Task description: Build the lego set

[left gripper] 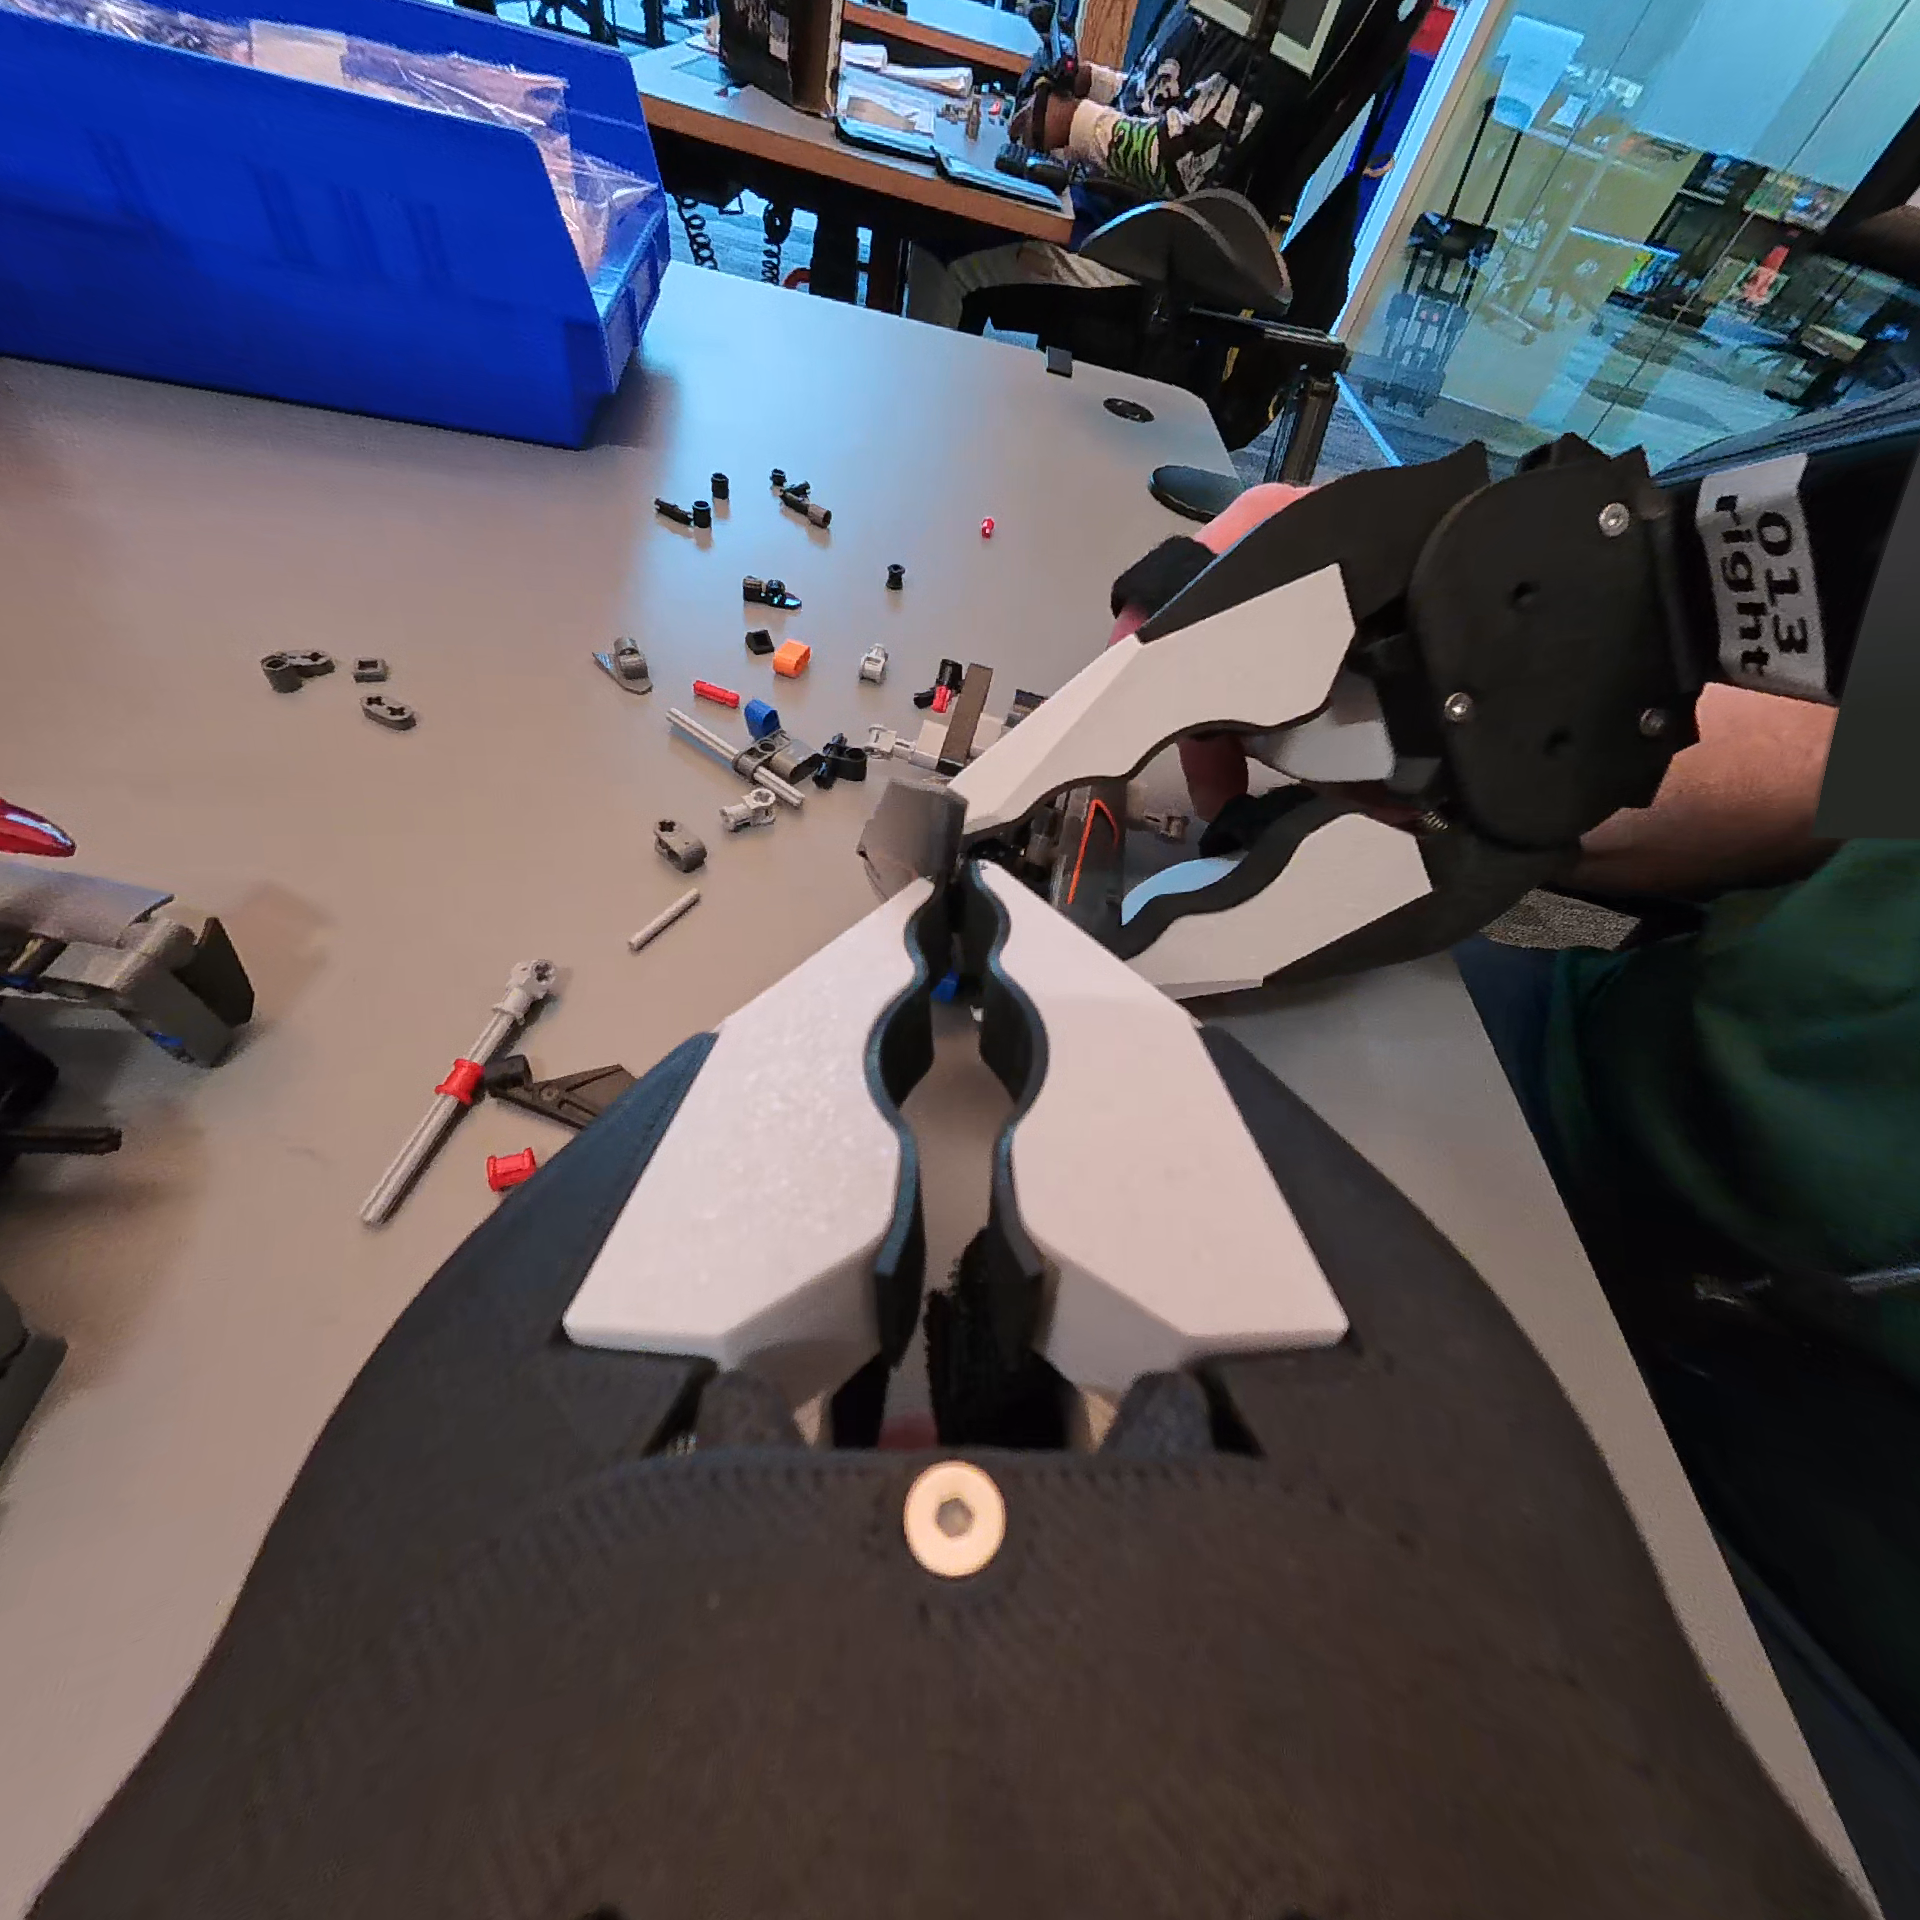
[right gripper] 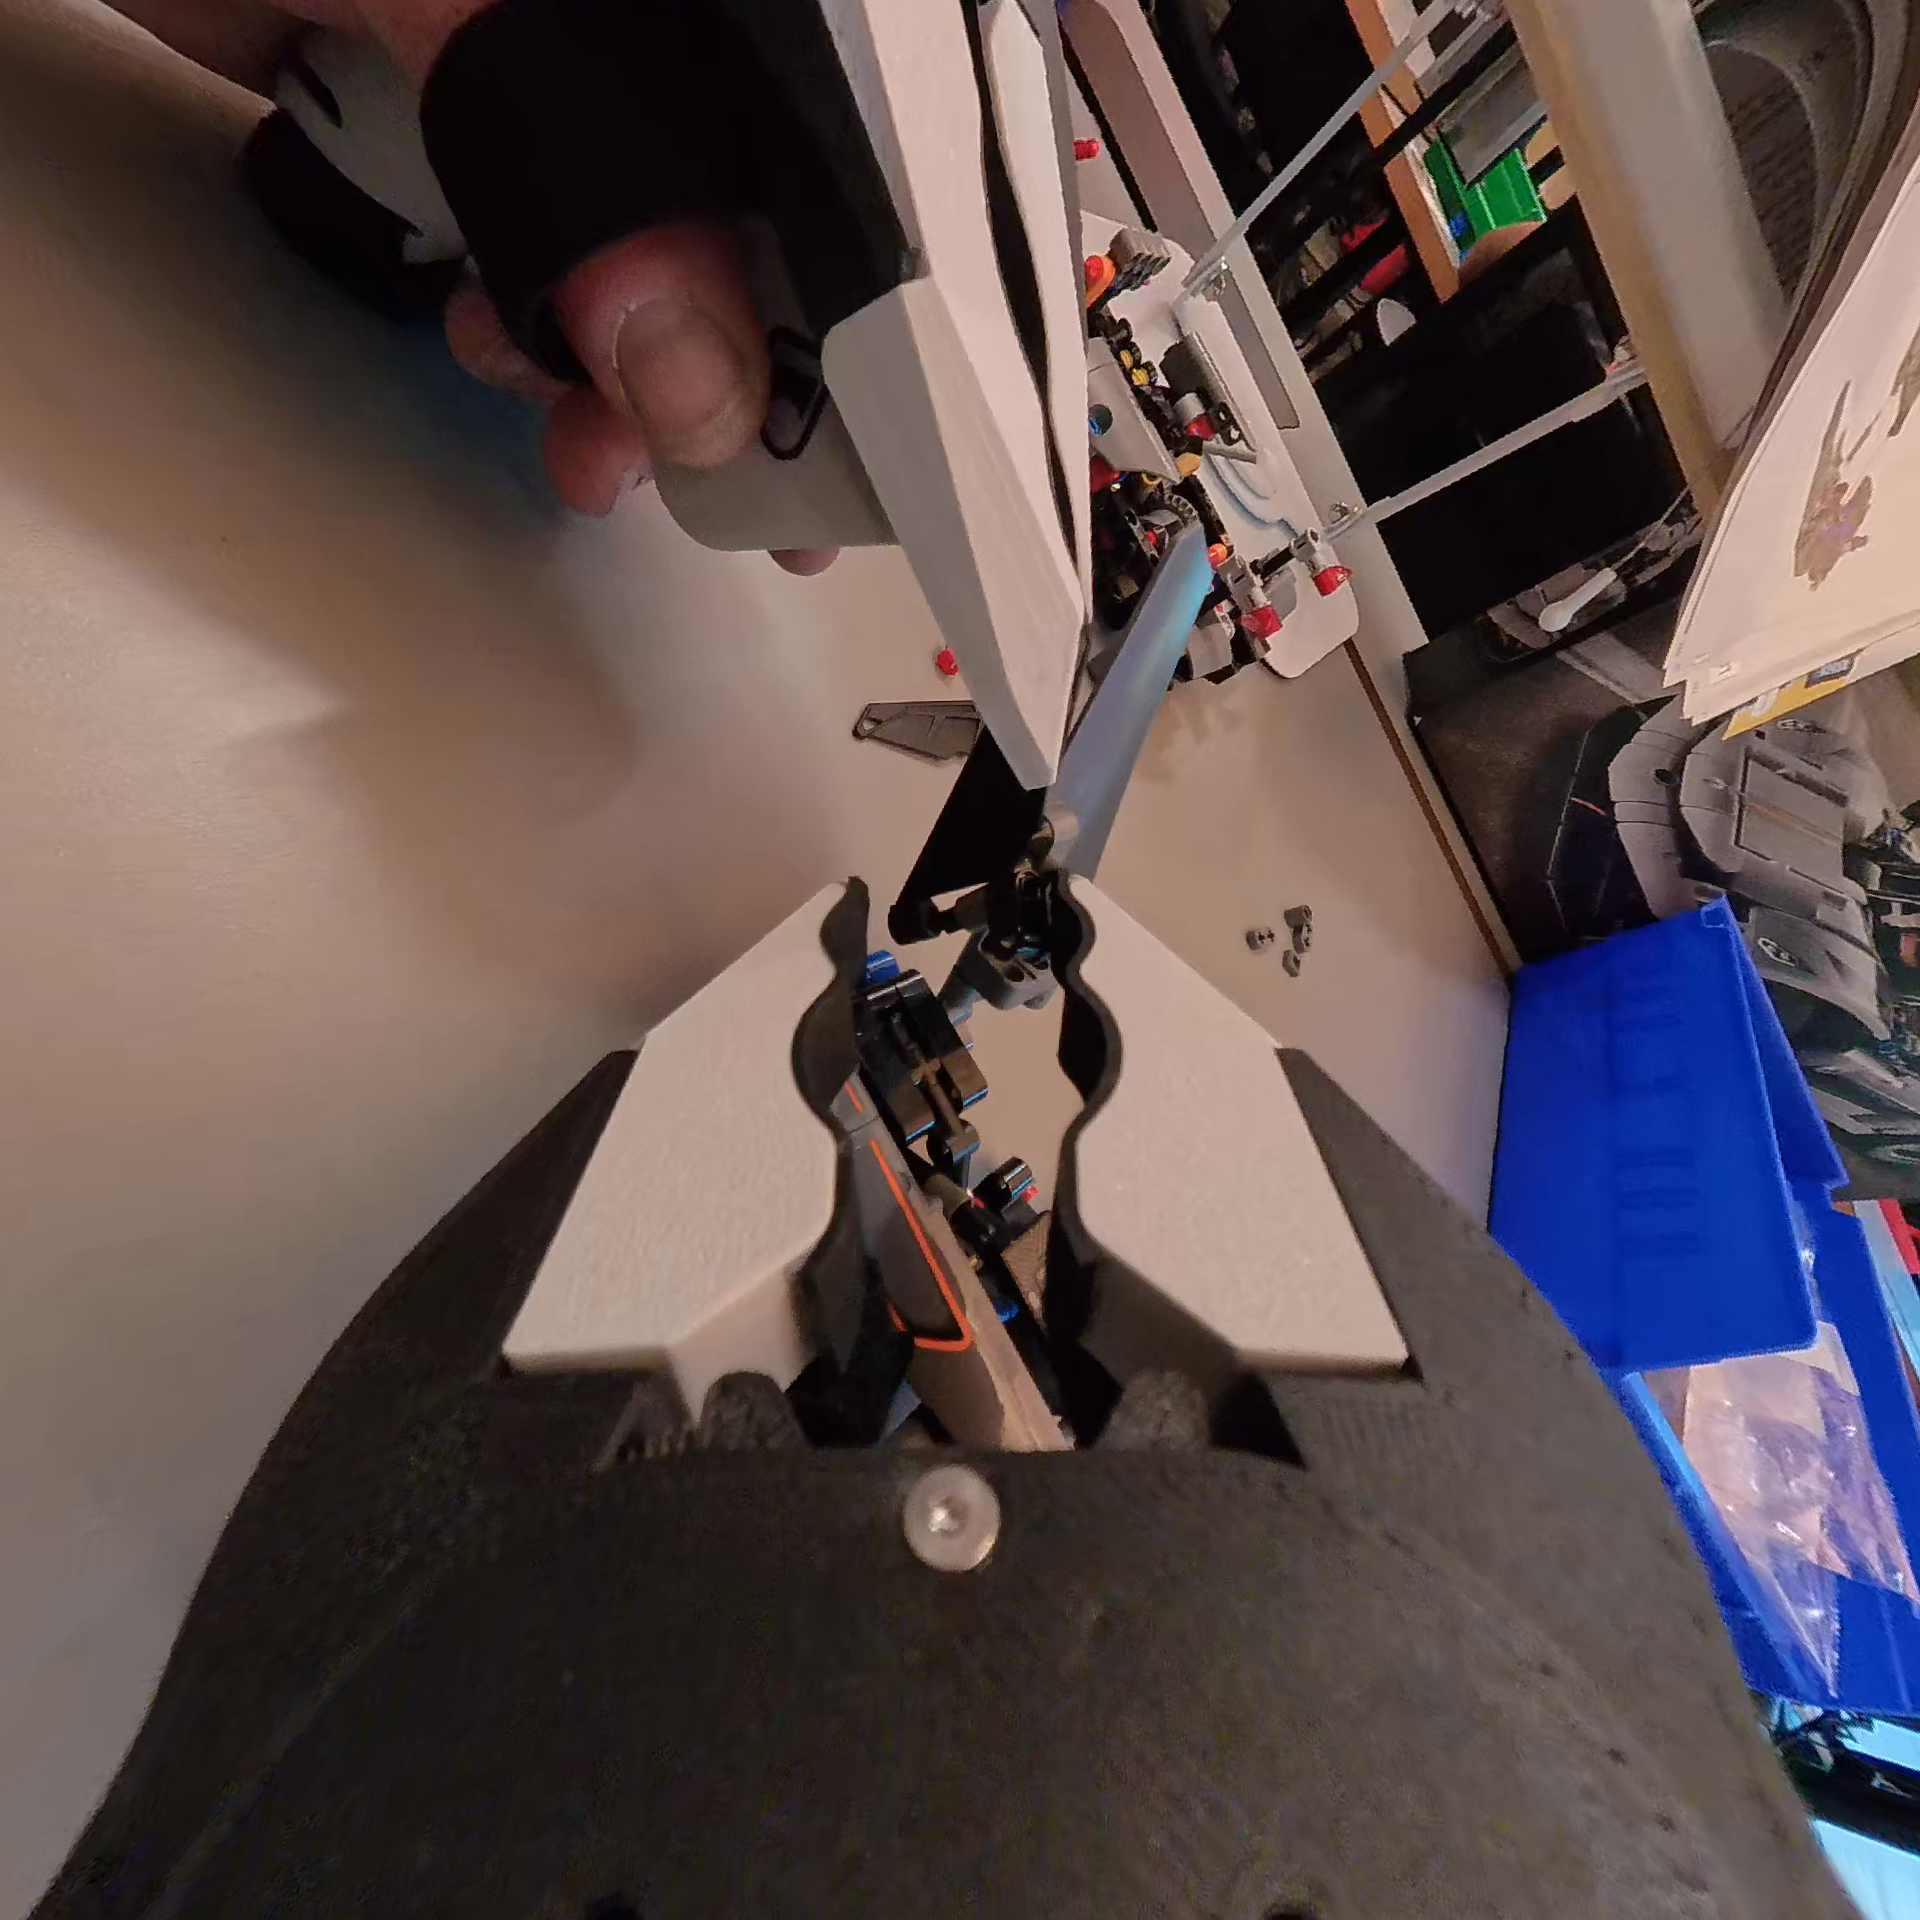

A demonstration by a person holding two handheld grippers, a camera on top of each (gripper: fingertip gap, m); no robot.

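My left gripper [left gripper: 951, 883] has its tips pinched shut on a thin black panel at the end of a small Lego sub-assembly [left gripper: 909, 831]. My right gripper [left gripper: 1049, 862] comes in from the right and clamps the same sub-assembly. In the right wrist view, the right gripper [right gripper: 961, 899] is shut on the black and grey sub-assembly with an orange line [right gripper: 914, 1101], which lies lengthwise between its fingers. There the left gripper [right gripper: 1049, 758] reaches down from the top, gripping the black panel [right gripper: 961, 831] next to a long grey panel [right gripper: 1132, 696].
Loose Lego pieces [left gripper: 769, 727] are scattered over the grey table [left gripper: 312, 831], with a grey axle with a red bush [left gripper: 457, 1081] nearer. A blue bin [left gripper: 312, 208] stands at the back left. A partly built model [left gripper: 125, 966] sits at the left edge. An instruction booklet [right gripper: 1818, 468] lies nearby. My left and right fingertips are right by each other.
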